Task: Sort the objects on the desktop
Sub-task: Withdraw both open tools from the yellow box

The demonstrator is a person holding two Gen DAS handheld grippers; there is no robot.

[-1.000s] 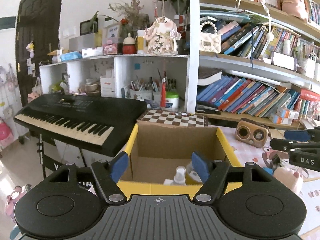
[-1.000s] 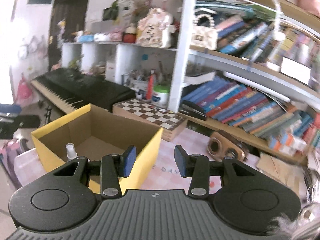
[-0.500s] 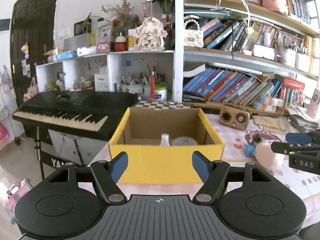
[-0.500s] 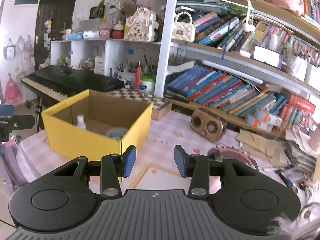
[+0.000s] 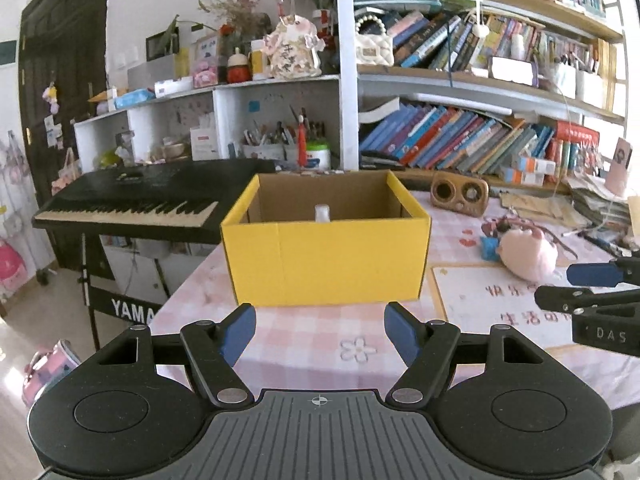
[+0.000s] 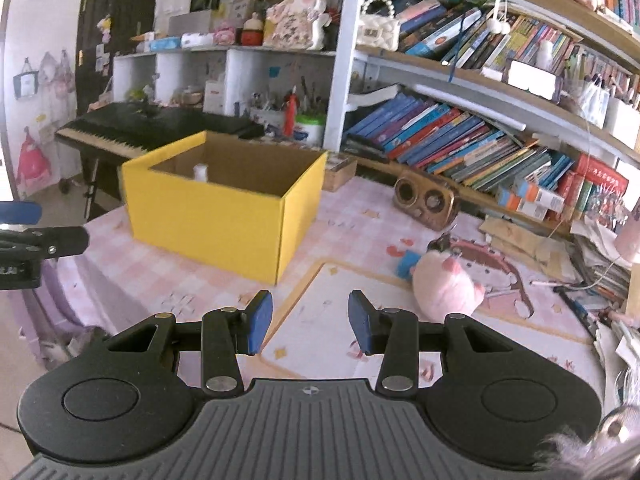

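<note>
A yellow cardboard box (image 5: 326,260) stands open on the pink checked tablecloth; it also shows in the right wrist view (image 6: 216,220). A white bottle top (image 5: 322,213) pokes up inside it. A pink plush pig (image 5: 528,254) lies to the box's right, also in the right wrist view (image 6: 446,286), beside a small blue block (image 6: 407,264). My left gripper (image 5: 320,334) is open and empty, held back from the box front. My right gripper (image 6: 310,322) is open and empty, short of the pig.
A wooden speaker (image 6: 426,202) stands by the bookshelf (image 6: 480,140). A black keyboard (image 5: 132,206) sits left of the table. Papers and pens (image 6: 592,264) pile at the right. A white mat (image 5: 492,300) lies on the cloth.
Both grippers have pulled back and away from the box, which now looks smaller and farther off. Both stay open and empty.
</note>
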